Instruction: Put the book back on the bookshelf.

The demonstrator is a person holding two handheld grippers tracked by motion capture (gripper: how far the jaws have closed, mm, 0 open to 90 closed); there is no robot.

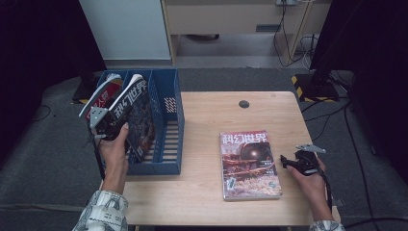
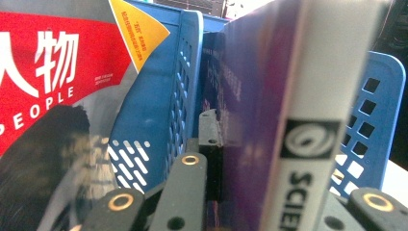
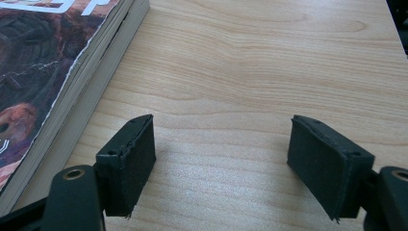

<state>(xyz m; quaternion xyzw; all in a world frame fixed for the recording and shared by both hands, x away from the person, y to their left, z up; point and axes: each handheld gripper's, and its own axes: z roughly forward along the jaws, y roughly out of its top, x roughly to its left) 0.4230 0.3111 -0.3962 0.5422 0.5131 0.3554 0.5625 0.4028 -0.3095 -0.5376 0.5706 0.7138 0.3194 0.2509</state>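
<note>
Left gripper [image 1: 107, 126] fingers clamped on magazine [image 1: 137, 113] upright in blue file rack [image 1: 166, 159], right gripper [image 1: 294, 162] fingers spread empty, beside second magazine [image 1: 249, 163] on desk [image 1: 207, 115] right of rack

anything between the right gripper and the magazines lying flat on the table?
Nothing: bare tabletop separates the right gripper from the stack of magazines, seen in the high view and the right gripper view.

A wooden table [image 1: 250, 202] stands on grey carpet [image 1: 43, 163], with pale cabinets [image 1: 226, 19] behind.
</note>
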